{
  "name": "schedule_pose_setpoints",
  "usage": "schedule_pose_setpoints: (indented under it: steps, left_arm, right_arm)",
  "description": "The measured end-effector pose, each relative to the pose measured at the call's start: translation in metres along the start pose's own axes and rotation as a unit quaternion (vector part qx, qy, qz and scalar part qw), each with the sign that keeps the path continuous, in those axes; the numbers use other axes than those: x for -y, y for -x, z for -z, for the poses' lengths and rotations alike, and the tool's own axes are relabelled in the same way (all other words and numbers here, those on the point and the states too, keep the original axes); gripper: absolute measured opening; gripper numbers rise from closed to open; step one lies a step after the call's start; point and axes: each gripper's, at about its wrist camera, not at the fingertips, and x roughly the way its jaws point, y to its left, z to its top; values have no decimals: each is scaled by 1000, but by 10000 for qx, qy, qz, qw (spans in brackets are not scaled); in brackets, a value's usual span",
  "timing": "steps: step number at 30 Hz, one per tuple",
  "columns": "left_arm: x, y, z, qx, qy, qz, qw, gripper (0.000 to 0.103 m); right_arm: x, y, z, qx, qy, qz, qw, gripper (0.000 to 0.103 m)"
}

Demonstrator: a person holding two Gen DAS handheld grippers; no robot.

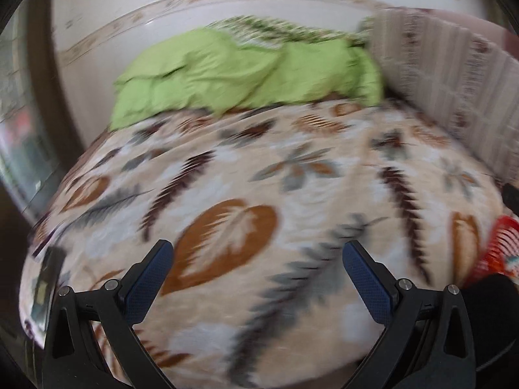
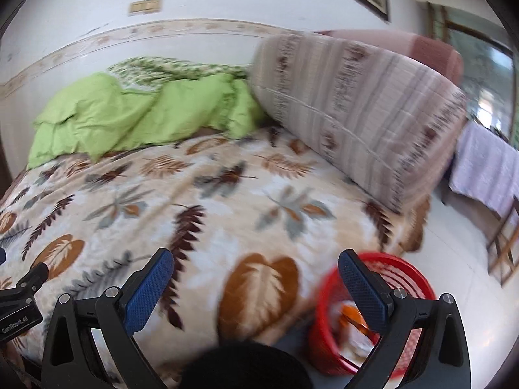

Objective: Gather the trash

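My left gripper and right gripper: both wide, empty. Red basket upright beside bed, trash inside.

blanket: beige, leaf print | quilt: green | basket: red | fingers: blue

Left gripper: jaws spread wide, nothing between blue pads; right gripper: likewise spread wide, holding nothing.

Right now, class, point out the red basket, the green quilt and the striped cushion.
Red basket (image 2: pixel 324 321): right wrist view, its left outer wall.
Green quilt (image 2: pixel 107 120): right wrist view, its crumpled middle.
Striped cushion (image 2: pixel 353 103): right wrist view, its broad face.
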Motion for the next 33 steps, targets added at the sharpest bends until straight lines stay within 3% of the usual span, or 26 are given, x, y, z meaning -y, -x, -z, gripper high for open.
schedule_pose_setpoints:
  steps: [6,9,14,16,21,33]
  left_arm:
    - [-66,-58,3,-752,585,-873,9916,103]
    - [-86,-86,5,-1124,836,-839,9866,103]
    - [-109,-132,3,-1547,1243,-593,9783,103]
    - [-115,-139,-2,-1425,1304,-648,9790,103]
    - [-122,-153,-8,-1322,1364,-726,9791,103]
    - [-139,-169,-15,-1222,1463,-547,9801,103]
  right_arm:
    - [-99,-92,-5,-694,533,-993,9912,102]
    - [-138,-141,-3,-1226,485,-1016,9861,102]
    - [-164,-189,-7,-1431,324,-839,9856,102]
    - [-169,-199,-10,-1592,390,-794,9833,102]
    - [-170,-201,-8,-1516,417,-859,9838,102]
    - [-169,-205,-10,-1535,394,-893,9833,102]
